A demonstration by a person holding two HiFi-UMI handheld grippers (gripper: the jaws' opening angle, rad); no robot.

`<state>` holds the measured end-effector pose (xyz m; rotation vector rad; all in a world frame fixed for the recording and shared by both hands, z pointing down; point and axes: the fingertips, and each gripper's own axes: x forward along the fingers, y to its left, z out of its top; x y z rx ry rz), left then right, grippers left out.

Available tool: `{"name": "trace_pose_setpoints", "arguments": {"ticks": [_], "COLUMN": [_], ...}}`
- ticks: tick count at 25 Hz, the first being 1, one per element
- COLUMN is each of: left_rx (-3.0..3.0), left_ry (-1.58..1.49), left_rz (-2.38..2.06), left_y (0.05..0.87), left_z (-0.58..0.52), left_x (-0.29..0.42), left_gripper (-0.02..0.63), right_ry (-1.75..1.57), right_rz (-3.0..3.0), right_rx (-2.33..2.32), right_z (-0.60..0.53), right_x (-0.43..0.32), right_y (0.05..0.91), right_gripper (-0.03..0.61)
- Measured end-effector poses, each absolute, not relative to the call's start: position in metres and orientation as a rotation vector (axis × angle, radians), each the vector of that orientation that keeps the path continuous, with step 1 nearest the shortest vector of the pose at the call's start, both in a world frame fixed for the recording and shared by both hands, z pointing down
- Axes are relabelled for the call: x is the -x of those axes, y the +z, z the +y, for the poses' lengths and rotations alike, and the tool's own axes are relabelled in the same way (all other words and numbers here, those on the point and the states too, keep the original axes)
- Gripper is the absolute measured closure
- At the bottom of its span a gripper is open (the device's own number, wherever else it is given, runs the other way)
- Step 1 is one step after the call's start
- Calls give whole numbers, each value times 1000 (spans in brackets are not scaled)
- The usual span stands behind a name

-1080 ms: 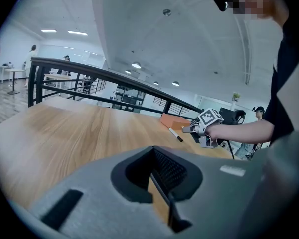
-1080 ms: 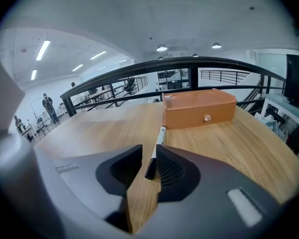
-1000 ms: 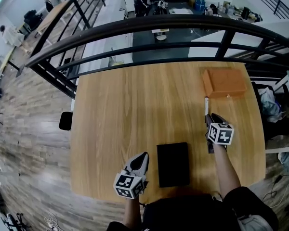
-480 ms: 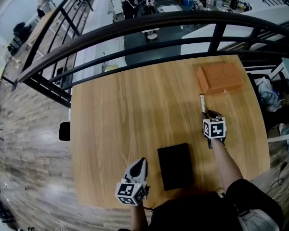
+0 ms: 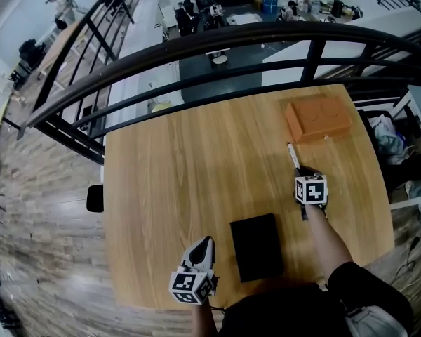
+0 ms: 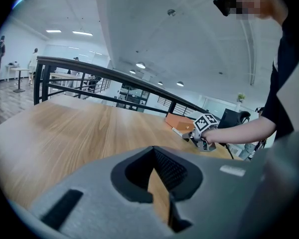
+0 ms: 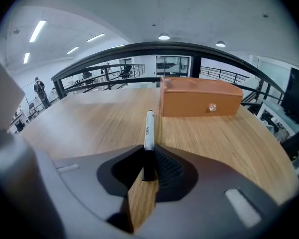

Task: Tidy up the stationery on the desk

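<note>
On the far right of the wooden desk (image 5: 168, 188) sits an orange-brown box (image 5: 318, 118), closed, with its long side facing me. Just in front of it lies a marker pen (image 5: 292, 154) with a white barrel and a black end, flat on the wood. Its white tip points toward the box but is not touching it.

My right gripper (image 5: 303, 173) is down at the near end of that pen. In the right gripper view its jaws have just been closing, and they now pinch the marker pen (image 7: 148, 128) by its black end. The white barrel sticks straight out ahead toward the box (image 7: 199, 102), and from what I can see the pen is resting on the desk. The marker cube on this gripper faces up at the head camera, with my forearm trailing back to the desk's near edge.

My left gripper (image 5: 203, 243) hangs over the near left part of the desk, just beside a black notebook (image 5: 256, 246) that lies flat and closed by the front edge. In the left gripper view its jaws (image 6: 152, 152) are pressed together with nothing between them, only bare wood showing beyond. That view also catches the right gripper (image 6: 199, 139) off to the right, with the box (image 6: 182, 122) behind it.

A dark metal railing (image 5: 217, 41) curves along the desk's far side.
</note>
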<state>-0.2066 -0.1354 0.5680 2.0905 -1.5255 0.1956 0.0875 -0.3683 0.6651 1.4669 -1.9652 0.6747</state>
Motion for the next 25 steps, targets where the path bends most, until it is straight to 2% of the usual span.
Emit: {"name": "trace_pose_setpoints", "arguments": {"ticks": [25], "left_rx": [-2197], "left_ry": [175], "left_rz": [-1509], "left_y": [537], "left_z": [-121], "left_x": [183], "left_gripper": [615], "right_ry": [696], "right_rz": [-2045], "right_rx": [-1526], "right_z": [-282], "right_x": [-103], "right_y": [631], "right_gripper": [506]}}
